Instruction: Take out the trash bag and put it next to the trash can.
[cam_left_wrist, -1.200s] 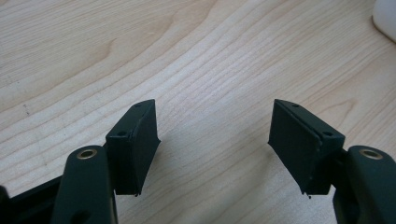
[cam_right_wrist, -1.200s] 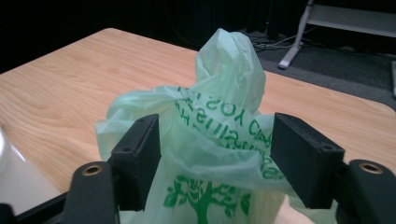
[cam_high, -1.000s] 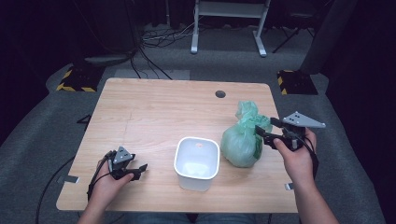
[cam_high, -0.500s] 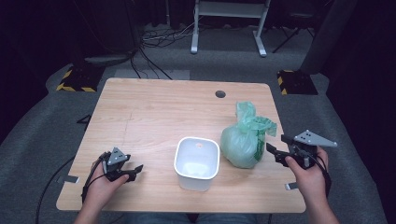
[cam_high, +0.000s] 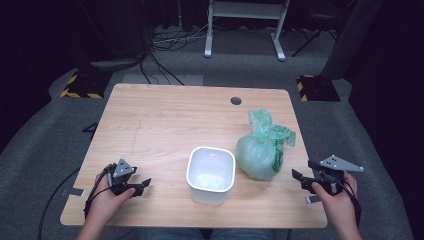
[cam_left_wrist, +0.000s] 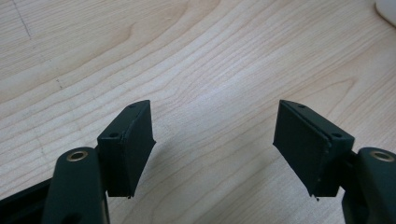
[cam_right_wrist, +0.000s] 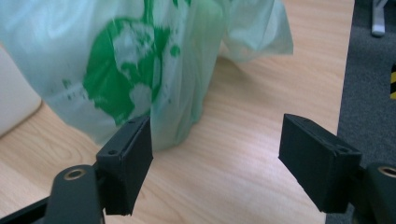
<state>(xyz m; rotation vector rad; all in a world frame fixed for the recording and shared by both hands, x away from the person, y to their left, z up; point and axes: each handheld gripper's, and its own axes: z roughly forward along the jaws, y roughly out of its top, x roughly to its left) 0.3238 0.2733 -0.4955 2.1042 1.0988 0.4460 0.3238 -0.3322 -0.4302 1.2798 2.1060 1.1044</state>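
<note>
Cropping the green bag (cam_right_wrist: 140, 70) at the frame top, both grippers (cam_left_wrist: 212, 140) (cam_right_wrist: 215, 154) stand spread, empty.

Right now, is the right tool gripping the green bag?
No, the right tool has open jaws, with the green bag beyond them, not between them.

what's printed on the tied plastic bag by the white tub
A dark green globe print on the pale green tied plastic bag, clearest in the right gripper view.

The tied green bag (cam_right_wrist: 140, 70) is opaque, so its contents cannot be determined; the right gripper view crops its top and left side. The white tub (cam_left_wrist: 386, 10) is cropped to one corner in the left gripper view.
</note>
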